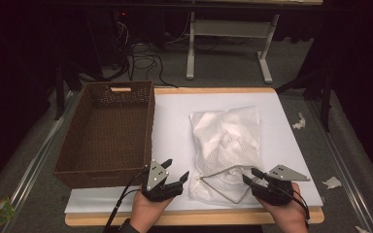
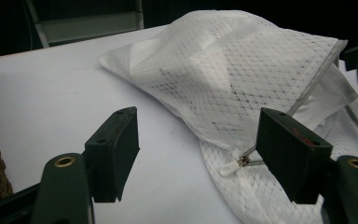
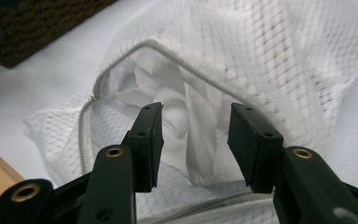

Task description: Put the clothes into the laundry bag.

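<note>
A white mesh laundry bag stuffed with white cloth lies mid-table, its zippered mouth gaping toward the front edge. My left gripper hovers just left of that mouth. Its jaws stand open above the bare sheet, and the zipper pull lies beside the right jaw. My right gripper points into the mouth from the right. In the right gripper view its jaws are open, with a fold of the white cloth standing loose between them and the zipper edge arching above.
An empty brown wicker basket sits on the table's left part, close to my left hand. The white table sheet ends at a wooden front edge. Paper scraps lie on the floor at the right.
</note>
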Demonstrator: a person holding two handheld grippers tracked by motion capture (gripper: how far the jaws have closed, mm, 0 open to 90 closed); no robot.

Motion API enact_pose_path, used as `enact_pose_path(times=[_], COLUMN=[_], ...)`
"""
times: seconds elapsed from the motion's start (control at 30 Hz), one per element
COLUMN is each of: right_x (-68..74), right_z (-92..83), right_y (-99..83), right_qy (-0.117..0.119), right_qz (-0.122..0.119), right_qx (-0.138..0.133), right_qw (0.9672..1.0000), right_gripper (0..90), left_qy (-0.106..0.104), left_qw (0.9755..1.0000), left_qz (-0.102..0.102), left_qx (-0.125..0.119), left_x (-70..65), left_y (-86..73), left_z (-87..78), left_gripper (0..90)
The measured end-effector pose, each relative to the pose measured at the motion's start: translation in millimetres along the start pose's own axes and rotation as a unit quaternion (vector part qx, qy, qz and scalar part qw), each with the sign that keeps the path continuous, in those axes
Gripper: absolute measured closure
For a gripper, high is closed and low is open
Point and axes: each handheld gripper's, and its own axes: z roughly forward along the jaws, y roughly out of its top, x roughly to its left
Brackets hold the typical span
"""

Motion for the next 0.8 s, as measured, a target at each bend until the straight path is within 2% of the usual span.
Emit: enact_pose_path(times=[0.13,0.2,0.3,0.4,0.47,0.53,0.63,0.8], right_x=[-4.9,-10.0,-25.2,-41.6,-55.5,-64.3,-67.3,-64.1], right_z=[-15.3,-20.1,-24.3,-26.0,-27.7,-27.4,-26.3,-27.1], right_y=[5.4,8.1,9.8,8.9,6.0,3.4,1.6,3.8], right_qy=[-0.005,-0.019,-0.045,-0.066,-0.08,-0.089,-0.097,-0.097], right_qz=[0.006,-0.003,-0.01,-0.005,0.017,0.027,0.035,0.026], right_qx=[-0.033,-0.047,-0.061,-0.075,-0.085,-0.087,-0.085,-0.093], right_qw=[0.9994,0.9987,0.9971,0.995,0.993,0.9918,0.991,0.9906], right_gripper=[55.4,54.9,51.7,44.3,34.4,27.6,24.2,20.5], left_qy=[-0.005,-0.005,-0.007,-0.012,-0.016,-0.018,-0.017,-0.015], left_qw=[1.0,1.0,0.9999,0.9999,0.9998,0.9998,0.9998,0.9998], left_qz=[0.002,0.002,0.002,0.004,0.006,0.006,0.007,0.013], left_qx=[-0.002,-0.003,-0.007,-0.01,-0.007,-0.009,-0.007,-0.007], left_x=[0.4,1.7,3.2,3.7,3.7,3.4,2.0,0.4], left_y=[0.3,0.2,0.2,0.0,0.1,-0.2,0.2,0.7], left_z=[0.1,0.1,-0.1,-0.1,0.8,1.6,2.8,2.6], left_gripper=[29.7,29.0,26.5,22.2,16.5,14.2,8.4,4.5])
